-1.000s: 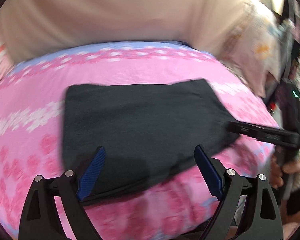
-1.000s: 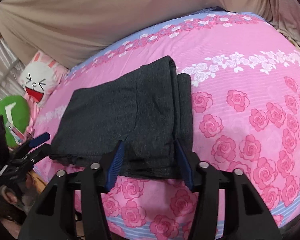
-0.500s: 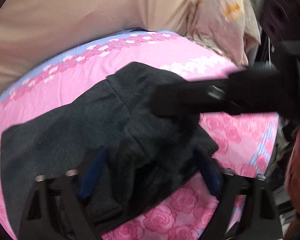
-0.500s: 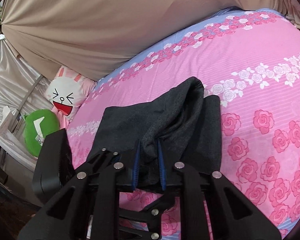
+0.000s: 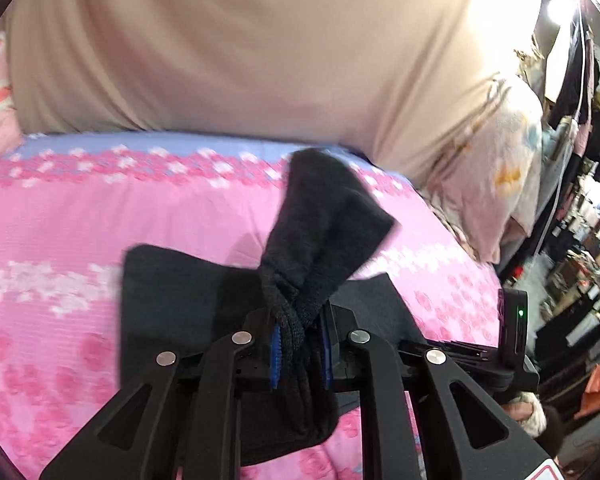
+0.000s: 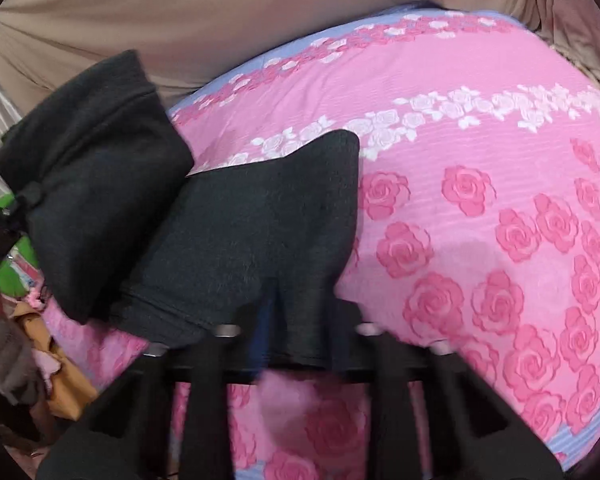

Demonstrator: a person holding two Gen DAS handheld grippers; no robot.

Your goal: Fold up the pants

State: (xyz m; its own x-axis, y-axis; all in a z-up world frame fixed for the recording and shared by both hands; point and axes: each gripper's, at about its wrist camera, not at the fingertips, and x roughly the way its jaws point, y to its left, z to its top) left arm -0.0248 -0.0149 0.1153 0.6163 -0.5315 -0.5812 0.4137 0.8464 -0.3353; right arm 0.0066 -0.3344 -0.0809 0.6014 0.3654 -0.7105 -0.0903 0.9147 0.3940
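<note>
The dark grey pants lie partly folded on the pink rose bedspread. My left gripper is shut on a bunched edge of the pants and lifts a flap up off the bed. In the right wrist view the pants rise from the bed into my right gripper, which is blurred and pinches the cloth near the front edge. The lifted flap hangs at the left there.
A beige curtain backs the bed. A pale floral pillow sits at the right. Shelves with clutter stand at the far right. A green object and orange cloth lie left of the bed.
My left gripper closed on the pants edge and raised it. My right gripper, shut on the cloth half a second ago, still holds it; the pants are lifted into two peaks.
</note>
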